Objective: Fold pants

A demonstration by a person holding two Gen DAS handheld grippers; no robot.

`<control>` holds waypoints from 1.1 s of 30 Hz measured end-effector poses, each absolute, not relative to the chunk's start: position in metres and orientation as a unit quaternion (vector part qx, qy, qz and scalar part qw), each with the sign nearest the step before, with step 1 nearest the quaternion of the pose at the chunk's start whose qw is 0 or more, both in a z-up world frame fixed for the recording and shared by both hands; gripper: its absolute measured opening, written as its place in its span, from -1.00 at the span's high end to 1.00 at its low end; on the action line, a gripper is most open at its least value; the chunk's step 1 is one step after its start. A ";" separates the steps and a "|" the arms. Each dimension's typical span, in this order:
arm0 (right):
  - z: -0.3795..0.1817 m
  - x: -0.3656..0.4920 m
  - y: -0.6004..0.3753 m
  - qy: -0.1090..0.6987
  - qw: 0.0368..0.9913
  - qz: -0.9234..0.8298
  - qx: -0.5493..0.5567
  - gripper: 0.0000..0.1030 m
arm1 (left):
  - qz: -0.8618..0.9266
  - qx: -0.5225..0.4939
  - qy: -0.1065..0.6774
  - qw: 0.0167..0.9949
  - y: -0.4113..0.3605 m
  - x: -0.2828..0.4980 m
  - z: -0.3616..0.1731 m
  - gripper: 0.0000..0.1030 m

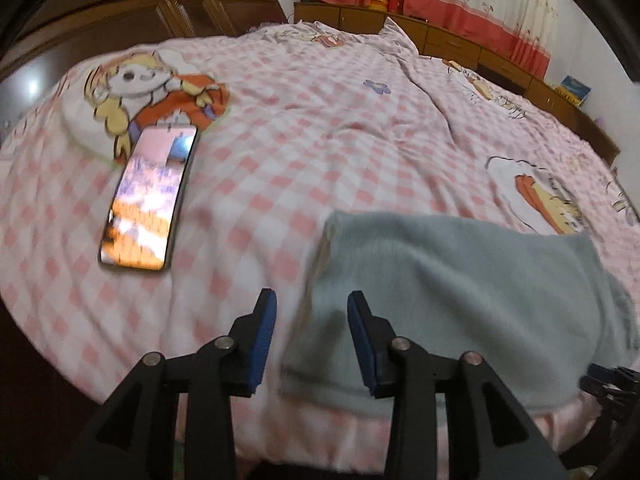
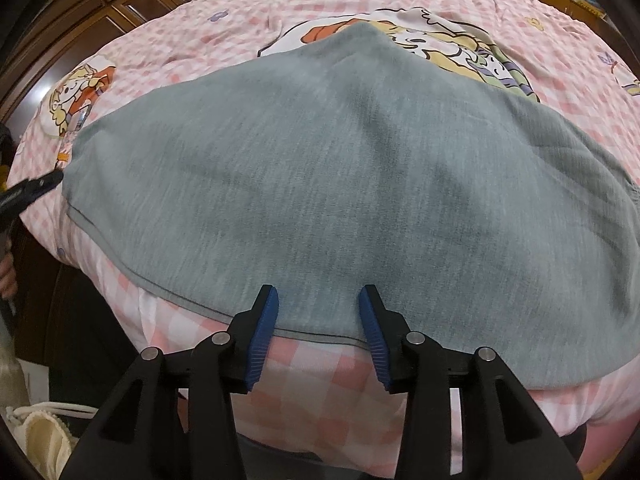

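Both grippers stand open and empty: the right gripper over the near hem of the pants, the left gripper at their left edge. Folded grey knit, soft, light and limp, they lie at the near edge of the checked bedspread; hem corners should pinch best. A phone lies left, a wardrobe and curtains beyond.
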State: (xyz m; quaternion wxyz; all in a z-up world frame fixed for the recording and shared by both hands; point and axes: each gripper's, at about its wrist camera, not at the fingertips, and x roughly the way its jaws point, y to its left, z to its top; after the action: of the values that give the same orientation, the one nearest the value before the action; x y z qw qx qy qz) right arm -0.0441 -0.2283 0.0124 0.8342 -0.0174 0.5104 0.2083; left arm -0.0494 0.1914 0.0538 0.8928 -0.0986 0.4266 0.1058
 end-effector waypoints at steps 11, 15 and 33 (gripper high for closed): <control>0.011 -0.047 -0.232 0.501 0.838 0.217 -0.011 0.14 | 0.068 -0.195 0.469 0.859 0.171 -0.071 0.019 0.26; 0.010 -0.049 -0.232 0.497 0.840 0.217 -0.010 0.14 | 0.071 -0.202 0.459 0.862 0.170 -0.068 0.015 0.26; 0.020 -0.051 -0.230 0.494 0.841 0.219 -0.009 0.14 | 0.084 -0.216 0.414 0.880 0.175 -0.061 0.027 0.91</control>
State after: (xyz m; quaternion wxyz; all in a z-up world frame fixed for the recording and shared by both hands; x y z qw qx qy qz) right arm -0.0512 -0.2295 0.0198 0.8414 -0.0091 0.4941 0.2187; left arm -0.0611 0.1746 0.0274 0.8804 -0.2161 0.4138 0.0838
